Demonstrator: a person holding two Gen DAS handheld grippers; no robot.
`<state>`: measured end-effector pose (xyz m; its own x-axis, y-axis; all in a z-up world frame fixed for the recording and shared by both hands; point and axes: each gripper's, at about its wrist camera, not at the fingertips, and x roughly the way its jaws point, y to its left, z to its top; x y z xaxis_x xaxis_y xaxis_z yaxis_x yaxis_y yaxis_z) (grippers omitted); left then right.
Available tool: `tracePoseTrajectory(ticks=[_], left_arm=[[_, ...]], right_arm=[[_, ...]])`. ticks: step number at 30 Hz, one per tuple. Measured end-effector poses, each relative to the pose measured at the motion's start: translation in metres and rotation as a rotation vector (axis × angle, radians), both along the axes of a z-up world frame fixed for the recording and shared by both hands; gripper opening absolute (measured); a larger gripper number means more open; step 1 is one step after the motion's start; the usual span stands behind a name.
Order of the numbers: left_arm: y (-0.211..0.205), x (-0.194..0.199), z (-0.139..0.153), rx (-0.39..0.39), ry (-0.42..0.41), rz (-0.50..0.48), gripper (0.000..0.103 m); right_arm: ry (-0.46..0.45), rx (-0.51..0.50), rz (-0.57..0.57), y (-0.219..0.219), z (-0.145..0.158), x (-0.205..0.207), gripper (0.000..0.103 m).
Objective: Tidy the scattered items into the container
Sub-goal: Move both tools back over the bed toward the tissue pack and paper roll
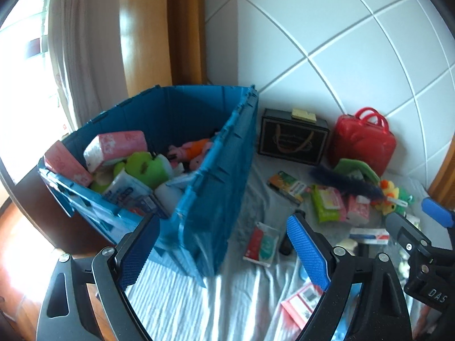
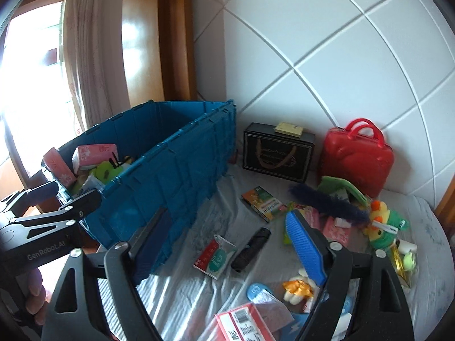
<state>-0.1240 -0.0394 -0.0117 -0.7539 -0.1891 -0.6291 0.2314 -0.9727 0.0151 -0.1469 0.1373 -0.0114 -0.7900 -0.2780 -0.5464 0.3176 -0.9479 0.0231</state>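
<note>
Hovering wide open and empty, the right hand-held gripper [image 2: 230, 244] and the left hand-held gripper [image 1: 224, 248] are sitting between picks, with the blue crate [image 2: 176, 170] part-filled and the next move likely being a reach for the black umbrella [image 2: 250, 248] on the bed [image 2: 193, 292]

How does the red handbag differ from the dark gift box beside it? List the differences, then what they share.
The red handbag is glossy, rounded and bright red; the dark gift box is matt, sharp-cornered and near black. The handbag's stiff handles stand up above it; the box's tan cord handle hangs down its front. A yellowish pad lies on the box; nothing lies on the handbag. Both stand upright on the sheet by the white wall, outside the blue crate.
</note>
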Motion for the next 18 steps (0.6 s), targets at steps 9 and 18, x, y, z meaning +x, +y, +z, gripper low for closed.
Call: tracePoseTrajectory(ticks=[9,18], left_arm=[[0.093,0.003,-0.089,0.015,-0.207,-0.066,0.092],[0.153,-0.018,-0.183,0.004,-0.437,-0.118,0.092]], right_arm=[[-0.189,0.004,-0.181,0.149,-0.082,0.026,0.103],[-0.413,0.009,-0.291,0.214,-0.173,0.044,0.103]])
